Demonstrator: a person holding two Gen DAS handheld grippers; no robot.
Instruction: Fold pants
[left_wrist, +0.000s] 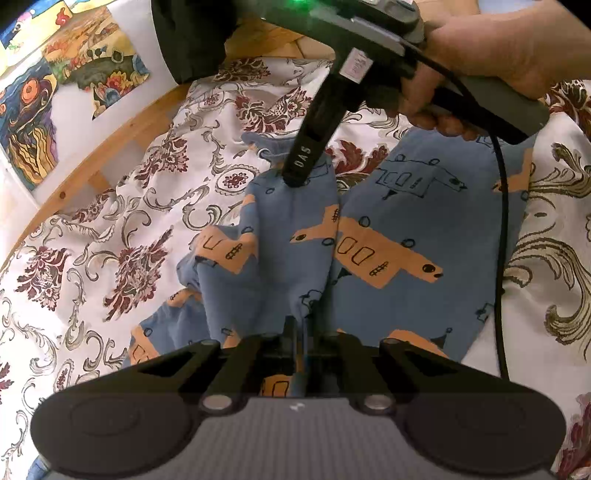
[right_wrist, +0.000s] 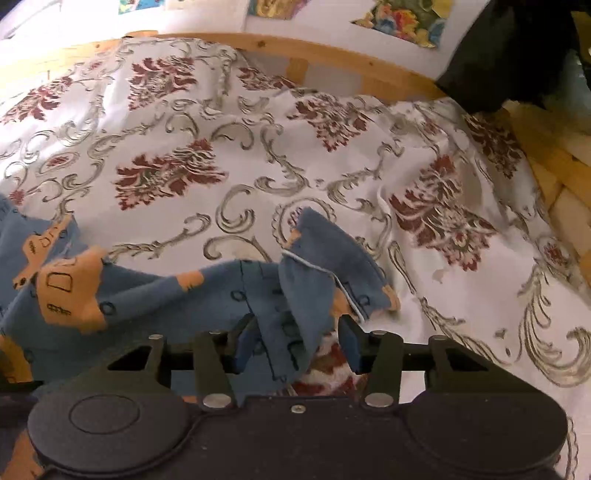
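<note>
Nearest the lens in the left wrist view: left gripper (left_wrist: 300, 332), fingers pressed together on a bunched ridge of the blue knit pants with orange aeroplane prints (left_wrist: 424, 206), apparently close to the crotch or waist end. Pulls that cloth up into a crease running away from the camera.

Further out: right gripper (left_wrist: 295, 177), held in a hand (left_wrist: 498, 55), tip down on the far end of the crumpled left-hand leg. Seen from its own camera, right gripper (right_wrist: 301, 343) stands spread, blue pads (right_wrist: 245, 343) either side of a raised fold by the stitched leg hem (right_wrist: 321, 273), not yet closed on it. Black cable (left_wrist: 504, 221) trails across the flatter right-hand leg.

Lies mid-way across the white floral bedspread (left_wrist: 110, 221), well short of its far edge along the wooden bed rail (left_wrist: 122, 136). Long axis runs near to far in the left view: body end toward the left gripper, both legs pointing off toward the rail, forked, a wedge of bedspread showing between them.

Looks like the first fold in hand: laying one leg over the other, lengthwise. Calls next for closing the right pads on the hem, then lifting both grips together and carrying the crumpled leg sideways onto the flat one, edges matched, cloth kept taut enough to shed the wrinkles.
</note>
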